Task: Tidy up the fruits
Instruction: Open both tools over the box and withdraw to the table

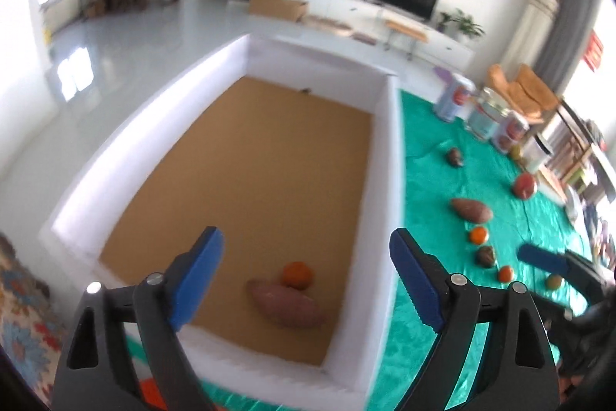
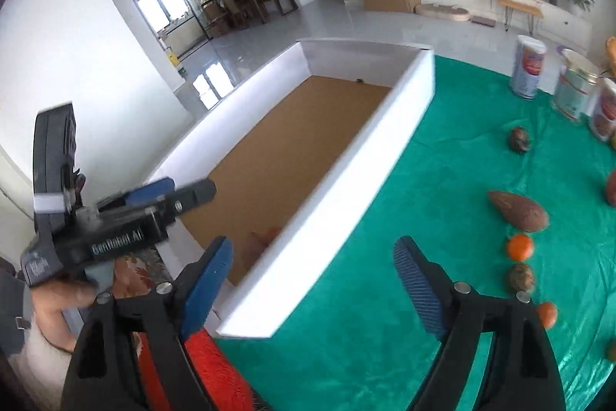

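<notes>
Two pieces already lie in the white box (image 1: pixel 381 156): a sweet potato (image 1: pixel 287 305) and, touching it on the far side, a tangerine (image 1: pixel 297 274), both near the box's near right corner on its brown floor. The left claw (image 1: pixel 306 280) hangs above them with its blue pads spread wide and nothing between them. The right claw (image 2: pixel 313 289) is likewise spread and empty, poised over the box's near corner and the green cloth (image 2: pixel 385 257).

Judging by this, a drop into the box is done and the next pick-up is due. More produce waits on the cloth to the right of the box: a second sweet potato (image 2: pixel 519 210), a tangerine (image 2: pixel 519 247), a dark round fruit (image 2: pixel 520 278) just beside it, another orange one (image 2: pixel 546 314), and others farther off. The next move calls for swinging a claw right, over one of these, and closing on it squarely.

Readable writing: white lettering on the left gripper's body (image 2: pixel 115 241), something like "GenRobot.AI". The tins' (image 2: pixel 527 72) labels are too blurred to read.
</notes>
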A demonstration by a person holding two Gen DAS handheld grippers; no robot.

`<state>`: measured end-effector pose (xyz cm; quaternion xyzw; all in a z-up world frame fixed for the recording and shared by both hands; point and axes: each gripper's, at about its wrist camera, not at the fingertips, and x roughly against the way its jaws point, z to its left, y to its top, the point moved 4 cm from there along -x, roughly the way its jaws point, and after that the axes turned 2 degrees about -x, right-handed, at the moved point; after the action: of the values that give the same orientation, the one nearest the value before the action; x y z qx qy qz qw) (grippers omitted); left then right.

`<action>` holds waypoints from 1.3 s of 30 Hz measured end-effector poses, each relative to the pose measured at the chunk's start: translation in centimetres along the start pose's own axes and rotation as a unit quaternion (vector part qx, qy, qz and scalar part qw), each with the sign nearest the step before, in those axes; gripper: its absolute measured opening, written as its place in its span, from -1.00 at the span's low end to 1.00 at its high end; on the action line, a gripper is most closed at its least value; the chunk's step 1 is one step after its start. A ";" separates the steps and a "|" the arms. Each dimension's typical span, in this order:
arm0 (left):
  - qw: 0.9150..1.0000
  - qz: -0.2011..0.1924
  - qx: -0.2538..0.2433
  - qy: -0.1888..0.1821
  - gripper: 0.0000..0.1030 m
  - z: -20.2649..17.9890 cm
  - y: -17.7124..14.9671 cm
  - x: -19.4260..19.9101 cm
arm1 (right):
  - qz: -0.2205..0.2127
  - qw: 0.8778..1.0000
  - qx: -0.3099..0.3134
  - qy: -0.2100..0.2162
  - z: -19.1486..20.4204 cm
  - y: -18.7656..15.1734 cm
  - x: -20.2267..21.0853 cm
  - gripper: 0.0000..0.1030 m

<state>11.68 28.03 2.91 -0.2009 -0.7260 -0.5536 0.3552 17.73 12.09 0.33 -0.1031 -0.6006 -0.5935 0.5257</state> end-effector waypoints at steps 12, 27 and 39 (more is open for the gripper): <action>0.992 0.013 -0.078 0.095 0.74 -6.9 -2.7 -6.3 | -0.076 0.972 -0.153 -0.162 -18.0 -20.4 11.9 0.66; 0.987 0.007 -0.088 0.135 0.75 -7.1 -6.0 -4.4 | -0.110 0.965 -0.161 -0.175 -19.6 -22.6 11.7 0.66; 0.985 -0.100 -0.039 0.133 0.82 -8.4 -4.2 3.2 | -0.115 0.967 -0.169 -0.153 -19.9 -22.6 11.5 0.66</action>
<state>9.10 18.42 3.61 -0.0660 -0.6668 -0.6358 0.3832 6.08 -16.15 -9.79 -0.2105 -0.5725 -0.7201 0.3307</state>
